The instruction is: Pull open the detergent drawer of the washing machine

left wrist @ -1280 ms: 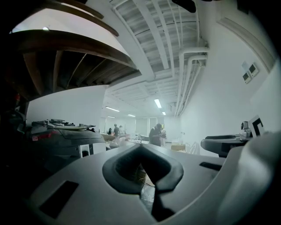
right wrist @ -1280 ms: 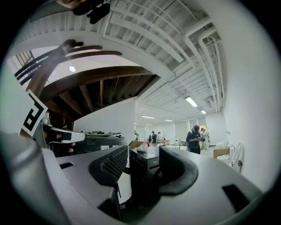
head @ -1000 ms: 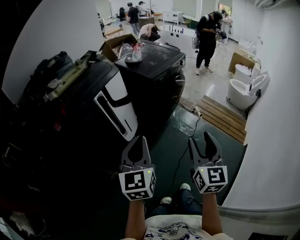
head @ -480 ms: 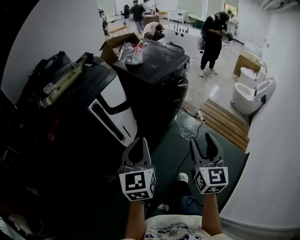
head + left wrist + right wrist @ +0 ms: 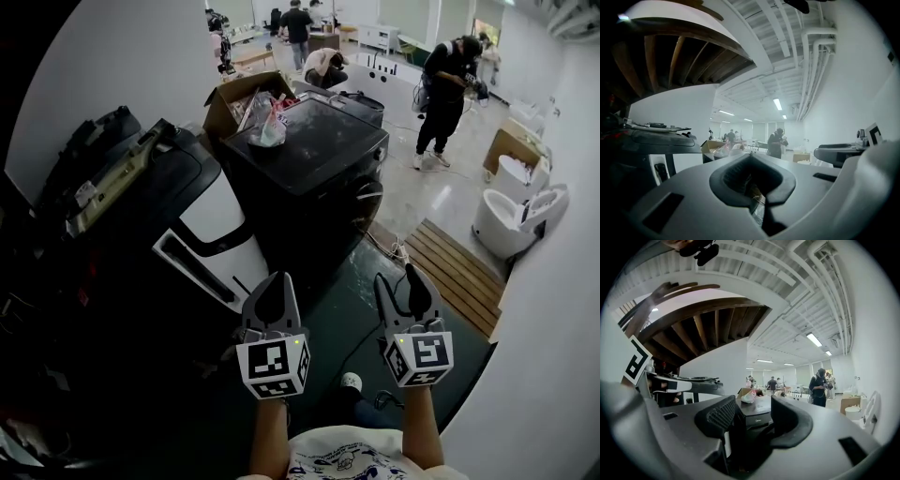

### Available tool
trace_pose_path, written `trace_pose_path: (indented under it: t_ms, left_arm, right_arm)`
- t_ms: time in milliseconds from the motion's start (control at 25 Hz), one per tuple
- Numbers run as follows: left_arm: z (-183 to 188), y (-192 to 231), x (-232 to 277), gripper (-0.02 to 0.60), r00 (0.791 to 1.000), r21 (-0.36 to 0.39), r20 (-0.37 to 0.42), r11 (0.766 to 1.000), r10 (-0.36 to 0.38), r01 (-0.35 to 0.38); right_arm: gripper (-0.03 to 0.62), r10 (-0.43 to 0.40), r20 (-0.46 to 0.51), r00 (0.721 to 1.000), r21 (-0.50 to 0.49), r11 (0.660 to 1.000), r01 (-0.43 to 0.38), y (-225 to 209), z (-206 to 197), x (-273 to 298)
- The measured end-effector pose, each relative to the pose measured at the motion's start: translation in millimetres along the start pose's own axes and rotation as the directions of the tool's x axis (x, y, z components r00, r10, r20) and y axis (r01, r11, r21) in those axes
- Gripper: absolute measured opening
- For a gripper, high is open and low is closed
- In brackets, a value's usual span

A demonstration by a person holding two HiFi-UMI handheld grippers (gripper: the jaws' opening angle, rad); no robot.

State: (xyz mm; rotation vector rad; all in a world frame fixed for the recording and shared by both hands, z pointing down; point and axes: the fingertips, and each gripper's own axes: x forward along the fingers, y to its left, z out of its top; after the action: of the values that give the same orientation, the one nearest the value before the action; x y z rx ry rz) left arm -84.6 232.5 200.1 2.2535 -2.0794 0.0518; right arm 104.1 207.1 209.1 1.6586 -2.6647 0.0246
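Two tongs empty, approach step | left tongs (image 5: 272,278) pinched together, right tongs (image 5: 398,278) wide | washing machine (image 5: 319,141) 12 o'clock, well apart | nxt: close in, locate detergent drawer

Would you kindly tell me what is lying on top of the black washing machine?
A crumpled plastic bag lies near the back left corner of the black washing machine's top. What it holds or covers cannot be seen.

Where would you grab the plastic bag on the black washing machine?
Probably by the gathered upper end of the plastic bag, coming down from above: it lies loose atop the washing machine, narrows toward its top, and nothing stands over it.
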Motion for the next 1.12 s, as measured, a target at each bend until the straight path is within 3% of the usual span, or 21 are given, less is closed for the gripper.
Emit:
trace_pose_path:
  t_ms: [440,1120]
  left_arm:
    - [2.1,-29.1,98.9,0.014,0.995,0.0,-0.007,0.995,0.095,-0.095]
    - [-21.3,-27.7,164.8,0.014,0.986,-0.008,-0.075,0.989,0.147,-0.148]
  right_arm:
    - [0.236,0.075,0.011,0.997,0.011,0.997,-0.076,-92.2,1.0,83.9]
    - [0.236,0.133,-0.037,0.99,0.057,0.99,-0.131,-127.0,-28.2,149.5]
